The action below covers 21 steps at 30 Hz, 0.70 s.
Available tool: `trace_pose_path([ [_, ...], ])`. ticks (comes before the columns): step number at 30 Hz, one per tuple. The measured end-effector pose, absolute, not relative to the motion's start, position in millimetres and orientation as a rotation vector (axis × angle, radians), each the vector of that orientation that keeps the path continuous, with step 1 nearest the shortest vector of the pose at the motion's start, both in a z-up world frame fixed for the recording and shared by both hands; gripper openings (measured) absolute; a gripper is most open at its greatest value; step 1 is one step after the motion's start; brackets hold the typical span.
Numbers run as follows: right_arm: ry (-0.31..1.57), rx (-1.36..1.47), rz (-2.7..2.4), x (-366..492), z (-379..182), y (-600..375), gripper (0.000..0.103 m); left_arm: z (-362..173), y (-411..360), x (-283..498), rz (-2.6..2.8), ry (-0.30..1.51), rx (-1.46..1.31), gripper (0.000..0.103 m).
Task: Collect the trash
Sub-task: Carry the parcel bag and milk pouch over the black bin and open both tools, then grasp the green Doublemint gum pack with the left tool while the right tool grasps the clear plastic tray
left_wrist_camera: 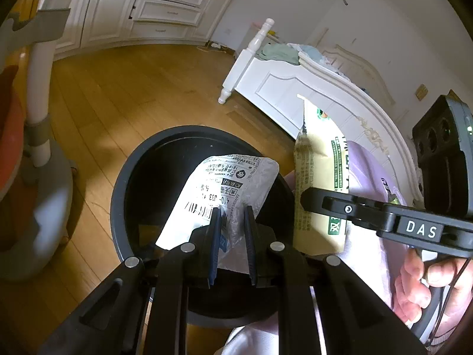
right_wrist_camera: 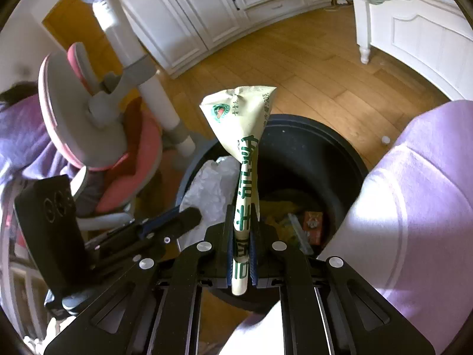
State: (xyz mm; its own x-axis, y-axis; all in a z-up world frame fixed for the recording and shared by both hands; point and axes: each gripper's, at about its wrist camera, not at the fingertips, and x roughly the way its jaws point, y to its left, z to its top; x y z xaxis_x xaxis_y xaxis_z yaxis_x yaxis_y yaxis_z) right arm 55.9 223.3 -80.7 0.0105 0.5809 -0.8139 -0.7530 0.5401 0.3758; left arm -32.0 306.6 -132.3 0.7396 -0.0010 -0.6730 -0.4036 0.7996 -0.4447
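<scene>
My left gripper (left_wrist_camera: 232,216) is shut on a white plastic mailing bag with a printed label (left_wrist_camera: 224,189) and holds it over the open black trash bin (left_wrist_camera: 124,183). My right gripper (right_wrist_camera: 241,222) is shut on a pale yellow-green snack wrapper (right_wrist_camera: 241,124) that stands up above the same bin (right_wrist_camera: 334,159). The wrapper (left_wrist_camera: 317,183) and the right gripper's finger (left_wrist_camera: 331,199) show at the right of the left wrist view. The white bag (right_wrist_camera: 210,186) and the left gripper (right_wrist_camera: 189,216) show at the left of the right wrist view. Some trash lies at the bin's bottom (right_wrist_camera: 313,224).
A pink and grey chair (right_wrist_camera: 97,136) with a white post (right_wrist_camera: 142,68) stands left of the bin. A white bed frame (left_wrist_camera: 283,88) stands to the right on the wooden floor (left_wrist_camera: 133,97). White cabinets (right_wrist_camera: 224,6) line the far wall. The person's purple clothing (right_wrist_camera: 419,192) is close on the right.
</scene>
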Motion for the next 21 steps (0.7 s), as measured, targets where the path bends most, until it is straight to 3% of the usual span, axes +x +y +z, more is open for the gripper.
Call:
trace_pose_path([
  [6,1.154,-0.192,1.044,57.3,-81.9,223.5,0.010,-132.2,311.5,-30.7,0.270,0.728,-0.615,0.020],
  [7,1.148,-0.192,1.046,57.1,-80.9,222.6,0.016,-132.0,312.0,-31.0,0.273,0.731,-0.615,0.020],
  [8,1.138,-0.191,1.047,56.7,-79.2,221.7,0.032,-131.0,312.2,-31.5,0.278,0.733,-0.616,0.022],
  [9,1.126,-0.183,1.045,56.2,-76.9,219.7,0.039,-130.3,312.4,-32.0,0.283,0.736,-0.615,0.033],
  [10,1.118,-0.165,1.043,56.7,-74.9,216.7,0.057,-129.8,312.6,-33.0,0.291,0.736,-0.612,0.041],
  [11,1.107,-0.130,1.038,57.7,-71.9,211.1,0.071,-127.2,312.0,-34.8,0.308,0.733,-0.607,0.057],
  [12,1.101,-0.107,1.035,58.2,-70.1,208.0,0.074,-123.6,310.9,-37.3,0.325,0.718,-0.601,0.065],
  [21,1.040,0.051,1.040,66.5,-41.6,145.6,0.076,-92.4,287.5,-35.4,0.311,0.670,-0.537,0.077],
])
